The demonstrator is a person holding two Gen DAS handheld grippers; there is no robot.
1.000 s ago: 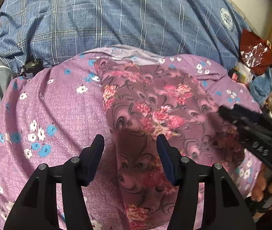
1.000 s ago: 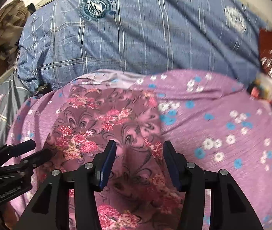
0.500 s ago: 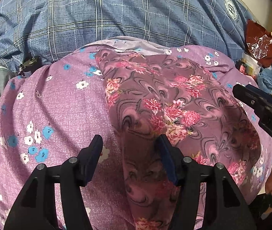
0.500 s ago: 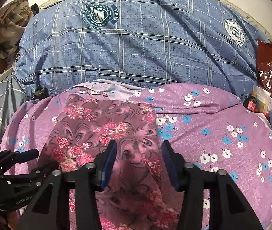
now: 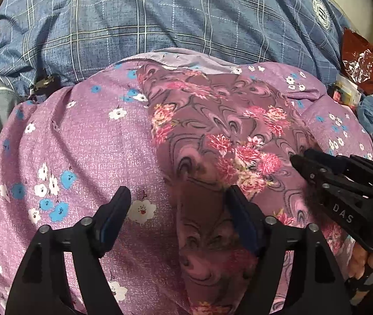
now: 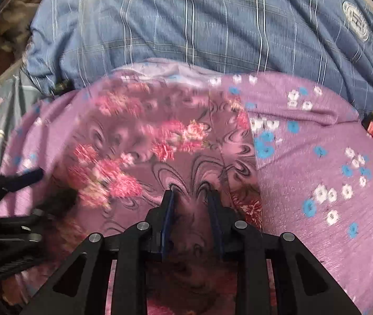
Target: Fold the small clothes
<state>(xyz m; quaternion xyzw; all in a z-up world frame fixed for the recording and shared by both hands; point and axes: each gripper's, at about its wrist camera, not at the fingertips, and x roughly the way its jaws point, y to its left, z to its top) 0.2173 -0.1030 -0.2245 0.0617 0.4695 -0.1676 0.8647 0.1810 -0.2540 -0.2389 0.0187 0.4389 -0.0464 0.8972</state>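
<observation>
Farthest from us we see a big blue plaid bedcover [image 5: 160, 18] with round crests printed on it, bulging across the whole far side. Nearer lies a lilac sheet [image 5: 86, 141] dotted with white and blue flowers, covering a rounded mound. On top of the lilac sheet, right of its middle in the left wrist view, we find the small garment [image 5: 220, 136], a mauve cloth with dark swirls and pink blossoms, running from the far edge of the mound toward us. At the far right sits a red crinkled bag [image 5: 359, 60] among blurred clutter.

Our left gripper [image 5: 178, 210] hovers over the garment's left edge with its jaws spread wide, having just been opening; cloth shows in the gap but neither pad presses it. Our right gripper [image 6: 190, 197] has its jaws drawn close, having just been closing, and a ridge of the garment stands pinched between the pads near its right edge.
</observation>
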